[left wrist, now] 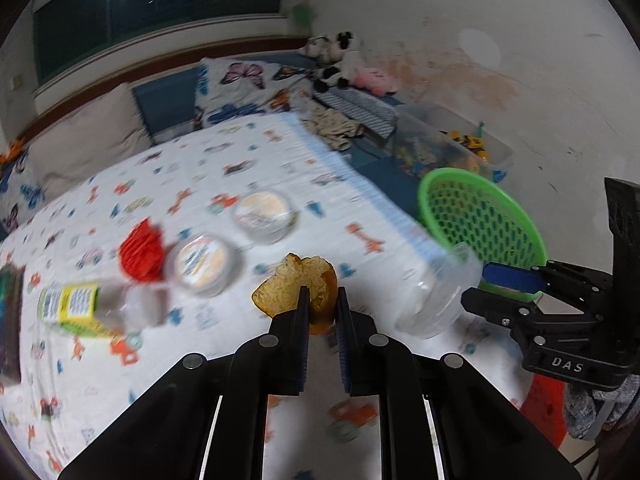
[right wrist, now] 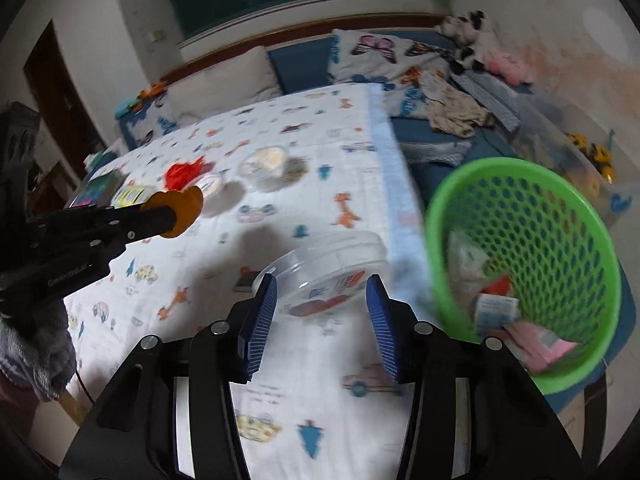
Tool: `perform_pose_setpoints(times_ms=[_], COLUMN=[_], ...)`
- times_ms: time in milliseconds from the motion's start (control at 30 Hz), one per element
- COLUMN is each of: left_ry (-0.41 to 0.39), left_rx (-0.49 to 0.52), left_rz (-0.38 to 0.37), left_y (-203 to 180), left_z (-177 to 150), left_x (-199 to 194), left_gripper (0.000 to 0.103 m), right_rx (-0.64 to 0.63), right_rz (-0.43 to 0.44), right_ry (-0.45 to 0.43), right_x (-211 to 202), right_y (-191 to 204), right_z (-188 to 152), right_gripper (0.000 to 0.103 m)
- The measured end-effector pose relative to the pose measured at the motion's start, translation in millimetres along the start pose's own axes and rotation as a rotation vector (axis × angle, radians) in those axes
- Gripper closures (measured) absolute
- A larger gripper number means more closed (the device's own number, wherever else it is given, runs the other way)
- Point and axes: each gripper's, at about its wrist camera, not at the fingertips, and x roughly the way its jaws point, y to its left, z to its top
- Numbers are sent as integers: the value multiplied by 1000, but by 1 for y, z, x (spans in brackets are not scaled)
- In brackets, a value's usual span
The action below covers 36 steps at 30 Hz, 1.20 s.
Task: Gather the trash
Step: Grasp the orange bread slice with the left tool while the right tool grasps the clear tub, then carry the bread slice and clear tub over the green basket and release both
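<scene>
Clamped on an orange scrap with the left gripper, pads almost together, nipping its near edge. Looks thin, curled and very light, maybe crumbly. Best held softly and not shaken, or may snap or slip out.

Closed on a clear tub with the right gripper, pads part way apart, one on each side of the rim. Seems to hang tilted above the sheet, just ahead of the pads. Likely light, smooth and slippery, with thin walls that bend when squeezed hard. Safest to grip across the rim, where stiffest, with a gentle press.

Sits just to the right of the right gripper: a green basket, some trash already inside.

Further ahead of the left gripper, down on the sheet: two cups, a red wrapper and a bottle.
</scene>
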Motion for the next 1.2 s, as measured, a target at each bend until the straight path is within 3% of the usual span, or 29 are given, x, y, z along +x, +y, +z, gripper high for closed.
perform_pose_setpoints(times_ms=[33, 133, 267, 467, 567, 800, 1033, 1200], left_ry=[-2, -1, 17, 20, 25, 35, 35, 45], left_rx=[10, 24, 31, 26, 17, 10, 16, 19], left_rz=[-8, -19, -9, 13, 15, 8, 4, -2], left_y=[-7, -19, -21, -10, -6, -1, 0, -3], left_z=[3, 6, 5, 4, 4, 4, 4, 5], left_x=[2, 5, 11, 11, 14, 21, 26, 31], left_gripper=[91, 91, 91, 91, 91, 91, 91, 91], right_rx=[2, 2, -6, -70, -112, -136, -97, -109], right_rz=[13, 18, 27, 21, -18, -59, -48, -59], right_ry=[12, 15, 19, 80, 76, 65, 100, 101], right_x=[0, 1, 12, 39, 48, 59, 66, 67], right_y=[-4, -12, -12, -3, 6, 13, 0, 2], right_z=[-1, -10, -16, -24, -28, -22, -21, -26], right_gripper=[54, 35, 23, 17, 9, 8, 6, 10])
